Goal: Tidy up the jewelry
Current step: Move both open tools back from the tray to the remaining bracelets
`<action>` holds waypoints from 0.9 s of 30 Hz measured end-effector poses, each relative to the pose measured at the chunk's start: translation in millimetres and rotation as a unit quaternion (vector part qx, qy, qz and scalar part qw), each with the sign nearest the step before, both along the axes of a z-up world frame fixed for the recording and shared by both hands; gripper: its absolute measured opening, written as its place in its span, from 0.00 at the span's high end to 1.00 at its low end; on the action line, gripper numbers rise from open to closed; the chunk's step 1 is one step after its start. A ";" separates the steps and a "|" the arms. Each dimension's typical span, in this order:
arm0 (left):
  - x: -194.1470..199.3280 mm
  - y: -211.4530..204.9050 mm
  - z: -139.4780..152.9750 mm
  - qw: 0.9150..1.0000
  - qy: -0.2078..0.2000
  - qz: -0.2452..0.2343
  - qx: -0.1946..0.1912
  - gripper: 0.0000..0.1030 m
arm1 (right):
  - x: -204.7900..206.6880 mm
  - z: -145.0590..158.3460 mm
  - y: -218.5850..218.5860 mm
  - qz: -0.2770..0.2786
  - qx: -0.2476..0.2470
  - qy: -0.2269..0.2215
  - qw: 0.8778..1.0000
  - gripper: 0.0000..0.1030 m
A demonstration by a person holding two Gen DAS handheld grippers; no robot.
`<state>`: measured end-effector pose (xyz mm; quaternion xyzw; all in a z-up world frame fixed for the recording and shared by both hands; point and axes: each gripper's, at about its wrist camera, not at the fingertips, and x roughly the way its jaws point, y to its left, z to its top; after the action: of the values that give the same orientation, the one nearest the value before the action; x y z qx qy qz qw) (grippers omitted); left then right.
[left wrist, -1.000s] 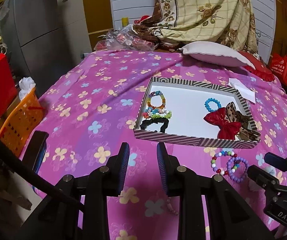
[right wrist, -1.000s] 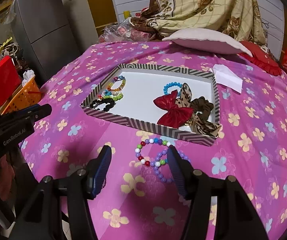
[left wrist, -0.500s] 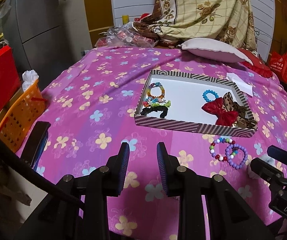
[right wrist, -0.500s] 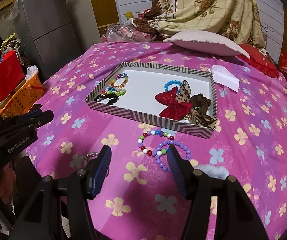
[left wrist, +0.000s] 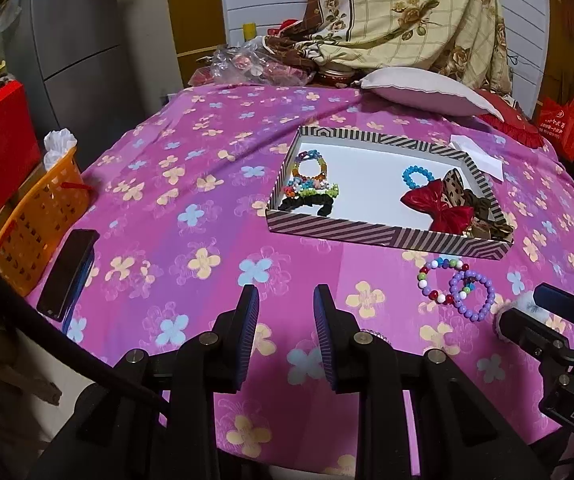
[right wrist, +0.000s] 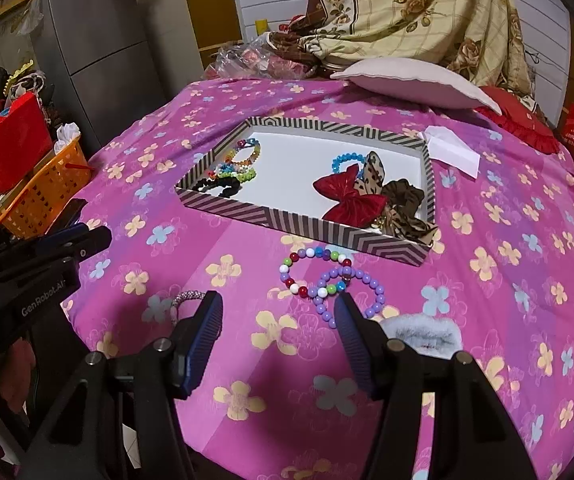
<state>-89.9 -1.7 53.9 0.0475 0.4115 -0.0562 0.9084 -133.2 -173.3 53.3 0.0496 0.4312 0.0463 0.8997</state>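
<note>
Both grippers hang over a bed covered with a pink flowered sheet, each tilted downward. The left gripper has its jaws spread with nothing between them, only sheet showing in the gap. The right gripper is also spread and empty.

In the right wrist view, a multicoloured bead bracelet and a purple bead bracelet lie overlapping on the sheet at about 12 o'clock from the right gripper, just beyond its fingertips and just in front of the striped tray. A fluffy pale blue item rests at 3 o'clock beside the right finger, and a small sparkly band lies at 9 o'clock by the left finger.

Inside the tray, beaded bracelets and a black scrunchie sit at the left end; a red bow, a blue bead ring and leopard-print hair pieces at the right end.

A dark phone lies at 10 o'clock from the left gripper, near the bed's edge.
</note>
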 end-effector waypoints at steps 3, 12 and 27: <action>-0.2 0.1 -1.6 1.000 0.003 -0.001 0.000 0.55 | -1.5 -1.4 0.1 0.001 0.000 0.001 1.000 0.41; -0.4 -0.2 -5.4 1.000 0.008 -0.001 0.000 0.55 | -3.0 -4.7 -4.0 -0.004 0.002 0.007 1.000 0.41; 0.0 1.5 -11.8 1.000 0.020 0.000 -0.003 0.55 | -6.8 -7.2 -11.3 -0.010 0.000 0.010 1.000 0.40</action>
<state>-90.0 -0.2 42.1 0.0433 0.4296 -0.0588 0.9000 -140.1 -184.7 46.2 0.0545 0.4399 0.0373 0.8956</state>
